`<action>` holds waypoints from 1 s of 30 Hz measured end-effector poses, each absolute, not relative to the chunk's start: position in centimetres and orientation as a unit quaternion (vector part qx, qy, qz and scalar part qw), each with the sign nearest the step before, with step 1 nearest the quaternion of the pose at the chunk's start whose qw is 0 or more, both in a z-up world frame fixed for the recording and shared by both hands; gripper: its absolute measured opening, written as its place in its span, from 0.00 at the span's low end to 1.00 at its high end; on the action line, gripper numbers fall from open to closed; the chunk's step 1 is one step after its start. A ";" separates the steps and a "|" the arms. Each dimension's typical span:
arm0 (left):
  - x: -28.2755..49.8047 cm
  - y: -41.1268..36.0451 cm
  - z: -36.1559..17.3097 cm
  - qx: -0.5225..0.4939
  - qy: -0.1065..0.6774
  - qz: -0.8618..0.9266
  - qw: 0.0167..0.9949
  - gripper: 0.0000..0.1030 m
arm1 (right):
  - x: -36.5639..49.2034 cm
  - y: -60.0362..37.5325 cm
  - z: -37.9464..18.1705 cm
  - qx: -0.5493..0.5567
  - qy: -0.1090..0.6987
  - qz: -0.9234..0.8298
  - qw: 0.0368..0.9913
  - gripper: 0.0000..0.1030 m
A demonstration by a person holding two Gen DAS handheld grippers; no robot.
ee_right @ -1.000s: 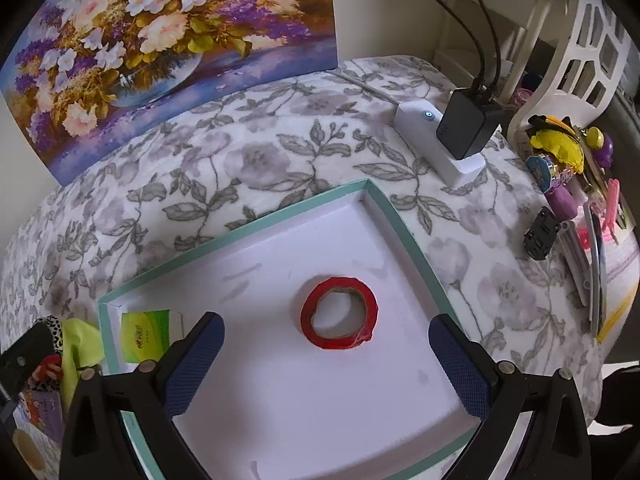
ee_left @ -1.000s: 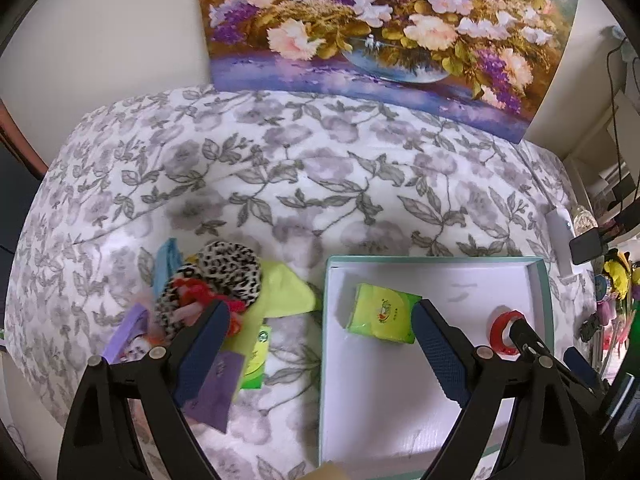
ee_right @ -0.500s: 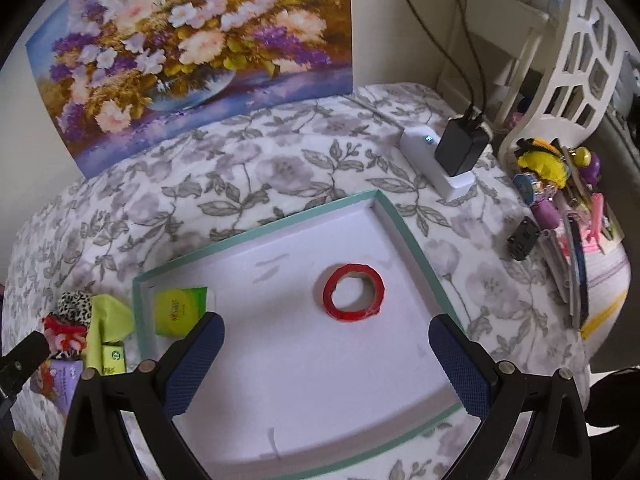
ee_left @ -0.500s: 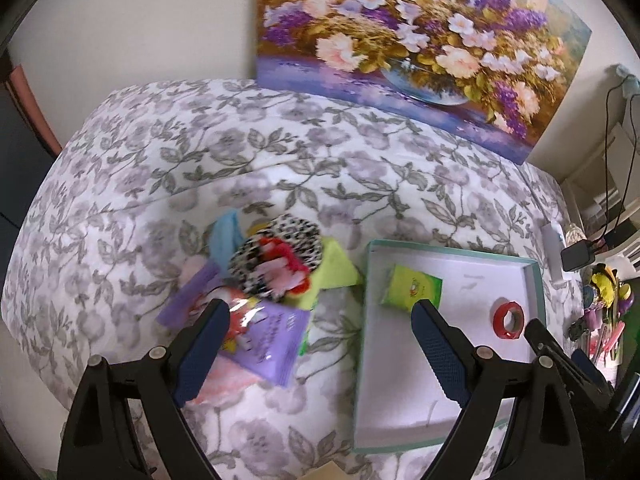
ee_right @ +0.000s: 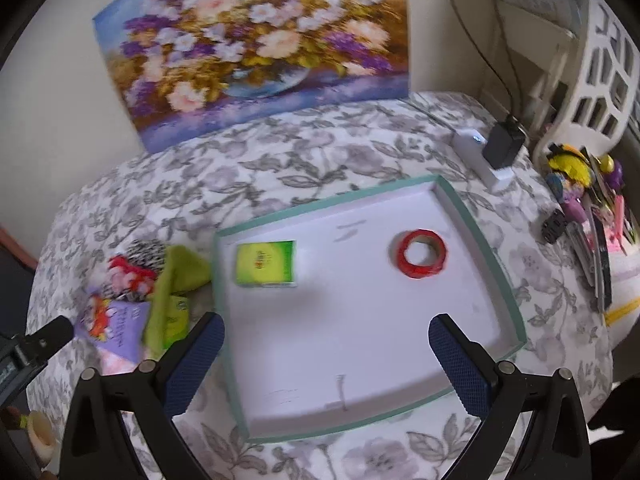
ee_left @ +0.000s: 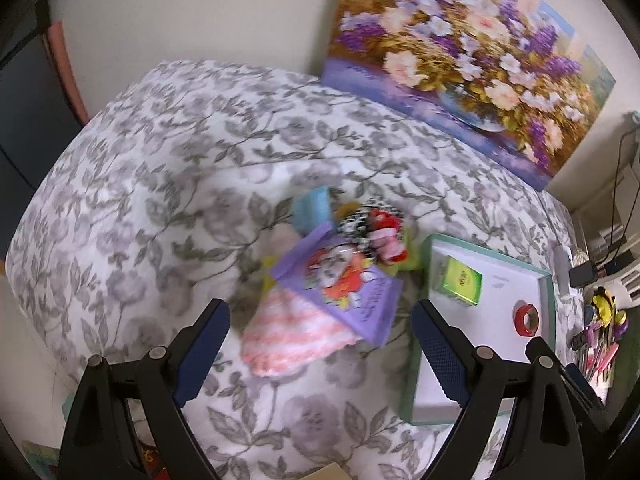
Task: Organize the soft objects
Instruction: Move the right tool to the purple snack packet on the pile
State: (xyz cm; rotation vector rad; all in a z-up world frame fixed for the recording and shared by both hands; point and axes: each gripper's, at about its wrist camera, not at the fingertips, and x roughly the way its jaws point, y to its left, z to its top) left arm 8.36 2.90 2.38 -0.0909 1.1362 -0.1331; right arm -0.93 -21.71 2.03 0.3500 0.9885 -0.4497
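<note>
A heap of soft things lies on the flowered bedspread: a purple packet (ee_left: 340, 288), a pink striped cloth (ee_left: 296, 340), a leopard-print scrunchie with red trim (ee_left: 368, 220), a yellow-green cloth (ee_right: 180, 268) and a blue piece (ee_left: 312, 208). A white tray with a teal rim (ee_right: 472, 216) holds a green tissue pack (ee_right: 266, 262) and a red tape roll (ee_right: 420, 258). My left gripper (ee_left: 320, 344) is open and empty above the heap's near side. My right gripper (ee_right: 326, 356) is open and empty above the tray's near half.
A flower painting (ee_right: 260, 44) leans on the wall behind the bed. A white power strip with a black charger (ee_right: 496, 152) lies right of the tray. Toys and pens (ee_right: 584, 200) crowd the right edge. The bedspread (ee_left: 160, 184) stretches left of the heap.
Both grippers have pulled back and up, so more of the bed shows. The left one has swung left, from over the tray to over the heap. Both stay open.
</note>
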 end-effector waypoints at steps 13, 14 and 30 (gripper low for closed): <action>10.0 9.2 1.9 -0.101 0.532 -0.027 0.840 0.90 | 0.7 -17.6 2.0 0.128 0.439 -0.179 0.871 1.00; 10.1 9.6 1.8 -0.103 0.531 -0.023 0.841 0.90 | 1.0 -17.4 1.7 0.137 0.445 -0.168 0.869 1.00; 11.6 13.1 0.9 -0.142 0.490 0.009 0.860 1.00 | 3.1 -13.1 -2.0 0.141 0.492 -0.064 0.856 1.00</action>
